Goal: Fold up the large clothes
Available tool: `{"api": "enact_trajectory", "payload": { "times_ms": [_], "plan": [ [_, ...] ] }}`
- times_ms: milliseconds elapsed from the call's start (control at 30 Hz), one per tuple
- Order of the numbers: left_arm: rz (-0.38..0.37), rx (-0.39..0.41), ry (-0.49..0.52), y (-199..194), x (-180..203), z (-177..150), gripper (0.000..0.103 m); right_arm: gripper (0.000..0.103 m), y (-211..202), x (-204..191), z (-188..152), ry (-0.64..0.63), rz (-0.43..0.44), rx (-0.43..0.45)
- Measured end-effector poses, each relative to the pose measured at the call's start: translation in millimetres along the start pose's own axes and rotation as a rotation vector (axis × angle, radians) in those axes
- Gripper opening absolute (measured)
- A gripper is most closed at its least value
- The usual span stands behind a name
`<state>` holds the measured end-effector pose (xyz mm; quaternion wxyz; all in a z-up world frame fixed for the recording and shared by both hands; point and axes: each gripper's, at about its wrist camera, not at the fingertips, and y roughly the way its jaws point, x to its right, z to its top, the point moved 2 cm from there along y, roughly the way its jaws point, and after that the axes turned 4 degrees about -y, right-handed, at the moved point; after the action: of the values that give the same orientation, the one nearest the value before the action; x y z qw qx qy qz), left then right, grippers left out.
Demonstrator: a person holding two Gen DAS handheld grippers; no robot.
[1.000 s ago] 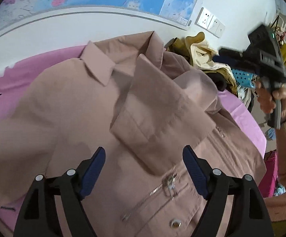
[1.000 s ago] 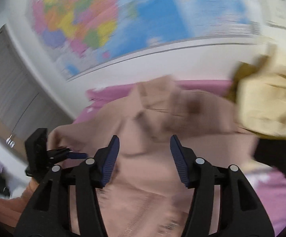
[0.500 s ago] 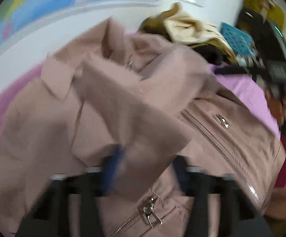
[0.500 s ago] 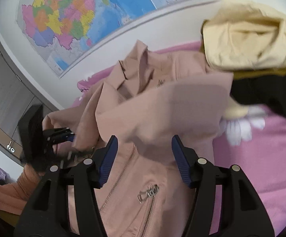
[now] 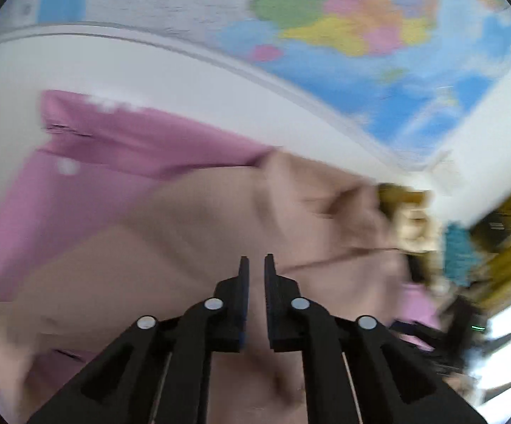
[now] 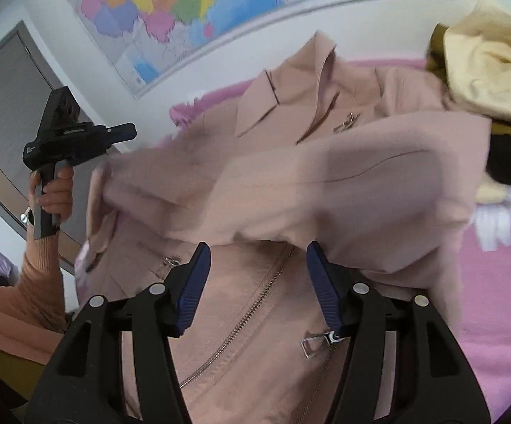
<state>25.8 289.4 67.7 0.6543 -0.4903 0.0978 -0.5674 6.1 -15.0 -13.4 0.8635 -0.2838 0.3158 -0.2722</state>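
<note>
A beige-pink zip jacket [image 6: 255,325] lies front up on the pink bedsheet [image 6: 495,300], collar [image 6: 291,92] toward the wall. One sleeve [image 6: 326,190] is laid across its chest. My right gripper [image 6: 257,272] hovers open just over the zipper, the sleeve's edge right in front of its fingertips, nothing pinched. My left gripper [image 5: 253,265] is raised off the jacket [image 5: 202,233]; its jaws are closing to a thin slit with nothing between them. The right wrist view shows the left gripper [image 6: 130,133] at the left in a person's hand, its tips against the bare wall.
A heap of yellow and dark clothes [image 6: 485,60] sits on the bed by the jacket's far right shoulder. A coloured map [image 6: 184,3] hangs on the white wall behind the bed. A grey door [image 6: 1,99] stands at the left. Bare pink sheet [image 5: 96,183] lies left of the jacket.
The left gripper closed around the sleeve half a second ago and has since come off it, swinging up and away. The sleeve now rests across the jacket. The right gripper sank closer.
</note>
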Motion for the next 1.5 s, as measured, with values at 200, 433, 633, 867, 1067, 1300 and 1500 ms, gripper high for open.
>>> {"api": "enact_trajectory", "payload": {
  "times_ms": [200,433,633,867,1067,1300,1500],
  "plan": [
    [0.069,-0.091,0.160,34,5,-38,0.050,0.055,-20,18,4,0.030,-0.040,0.054],
    [0.160,-0.134,0.294,59,1,-55,0.067,0.065,-45,93,13,0.197,-0.241,0.141],
    [0.160,-0.152,0.354,75,12,-61,0.038,0.063,-11,139,15,0.328,-0.152,0.072],
    [0.133,-0.063,0.371,74,26,-34,0.003,0.004,-22,119,27,0.220,-0.134,0.120],
    [0.199,0.047,0.382,73,26,-11,0.004,0.013,-27,128,27,0.221,-0.255,0.082],
    [0.225,0.040,0.357,55,1,-24,0.039,0.043,-50,99,21,0.159,-0.409,0.139],
    [0.317,0.220,0.391,-35,-22,-44,0.057,0.054,-54,33,35,-0.003,-0.306,0.181]
  ]
}}
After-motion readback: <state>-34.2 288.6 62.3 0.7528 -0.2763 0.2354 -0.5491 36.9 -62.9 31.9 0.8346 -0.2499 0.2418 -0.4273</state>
